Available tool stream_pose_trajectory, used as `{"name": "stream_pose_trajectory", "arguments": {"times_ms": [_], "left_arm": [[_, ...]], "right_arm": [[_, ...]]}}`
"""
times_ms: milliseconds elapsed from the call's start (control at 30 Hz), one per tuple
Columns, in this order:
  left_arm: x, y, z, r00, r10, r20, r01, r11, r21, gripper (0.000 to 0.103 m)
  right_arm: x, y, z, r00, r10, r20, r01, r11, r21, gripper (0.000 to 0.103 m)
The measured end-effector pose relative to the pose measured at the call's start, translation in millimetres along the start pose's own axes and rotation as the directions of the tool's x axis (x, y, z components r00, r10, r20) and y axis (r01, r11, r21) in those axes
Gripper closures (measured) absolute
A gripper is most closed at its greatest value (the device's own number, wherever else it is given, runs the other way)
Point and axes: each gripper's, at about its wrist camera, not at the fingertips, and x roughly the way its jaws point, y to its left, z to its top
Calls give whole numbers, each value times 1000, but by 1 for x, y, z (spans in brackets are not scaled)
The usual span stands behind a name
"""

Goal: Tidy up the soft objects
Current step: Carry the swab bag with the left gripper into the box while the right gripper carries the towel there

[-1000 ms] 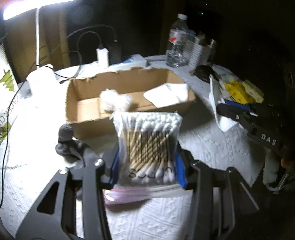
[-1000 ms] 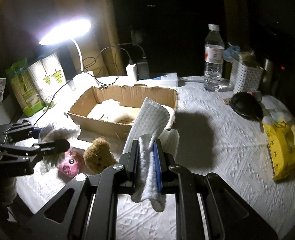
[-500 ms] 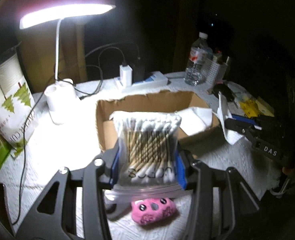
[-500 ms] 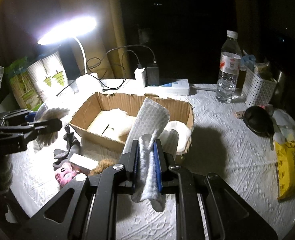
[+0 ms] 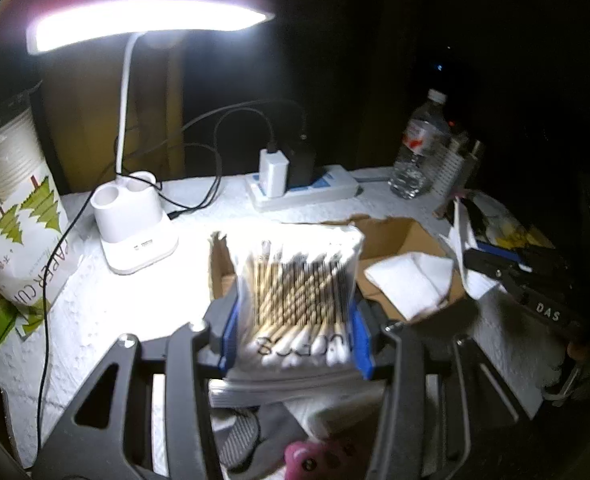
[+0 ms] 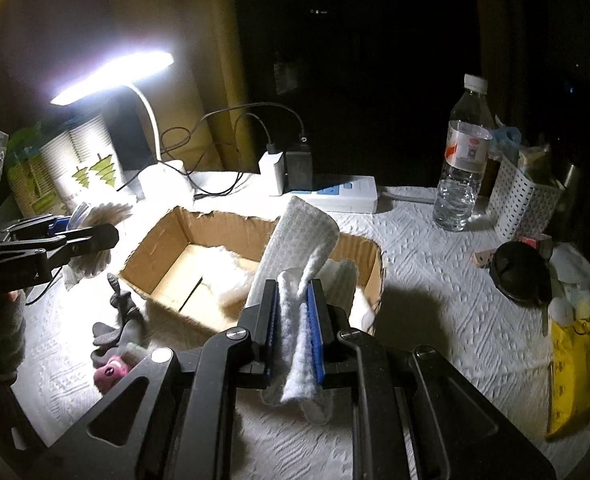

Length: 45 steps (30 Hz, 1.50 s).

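My left gripper (image 5: 297,316) is shut on a clear bag of cotton swabs (image 5: 295,292) and holds it above the near left edge of the open cardboard box (image 5: 411,240). It also shows in the right wrist view (image 6: 79,240), with the bag (image 6: 95,232) at the box's left. My right gripper (image 6: 293,320) is shut on a folded white cloth (image 6: 295,248), held up in front of the box (image 6: 155,248). White fluffy stuffing (image 6: 227,268) and a white cloth (image 5: 411,280) lie in the box. A pink plush toy (image 6: 111,372) and a grey soft item (image 6: 115,320) lie left of the box.
A white desk lamp (image 5: 131,236) stands at the back left with a paper-cup bag (image 5: 19,216). A power strip (image 6: 335,192) with chargers sits behind the box. A water bottle (image 6: 461,164), a white basket (image 6: 523,200), a black item (image 6: 519,272) and yellow packets (image 6: 575,376) are at the right.
My left gripper has risen and moved left and back with the swab bag, so the box sits lower and to the right. My right gripper has moved closer to the box.
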Motion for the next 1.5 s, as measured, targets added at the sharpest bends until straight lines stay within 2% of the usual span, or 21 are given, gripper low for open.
{"name": "stream_pose_trajectory", "arguments": {"times_ms": [500, 733, 933, 1133, 1267, 1333, 1400, 1500], "left_arm": [[61, 7, 3, 996, 16, -89, -17, 1000, -13, 57], [86, 6, -4, 987, 23, -159, -23, 1000, 1, 57], [105, 7, -9, 975, 66, -211, -65, 998, 15, 56], [103, 5, -9, 973, 81, -217, -78, 997, 22, 53], [93, 5, -5, 976, 88, -200, -87, 996, 16, 48], [86, 7, -3, 979, 82, -186, -83, 997, 4, 41], [79, 8, -3, 982, 87, -169, -88, 996, 0, 39], [70, 8, -2, 985, 85, -153, -87, 996, -6, 37]], "right_arm": [[65, -20, -4, 995, 5, -103, -1, 999, 36, 87], [92, -23, -10, 985, 6, -171, 4, 998, 60, 87], [97, -19, -8, 979, -64, -195, 68, 998, 13, 88], [101, -13, -6, 966, -121, -226, 114, 992, -45, 87], [106, -7, -3, 957, -169, -236, 154, 985, -81, 81], [108, -5, -3, 953, -185, -238, 170, 982, -84, 78], [108, -4, -2, 955, -171, -242, 158, 985, -72, 72], [105, -1, -2, 958, -149, -243, 139, 988, -61, 59]]}}
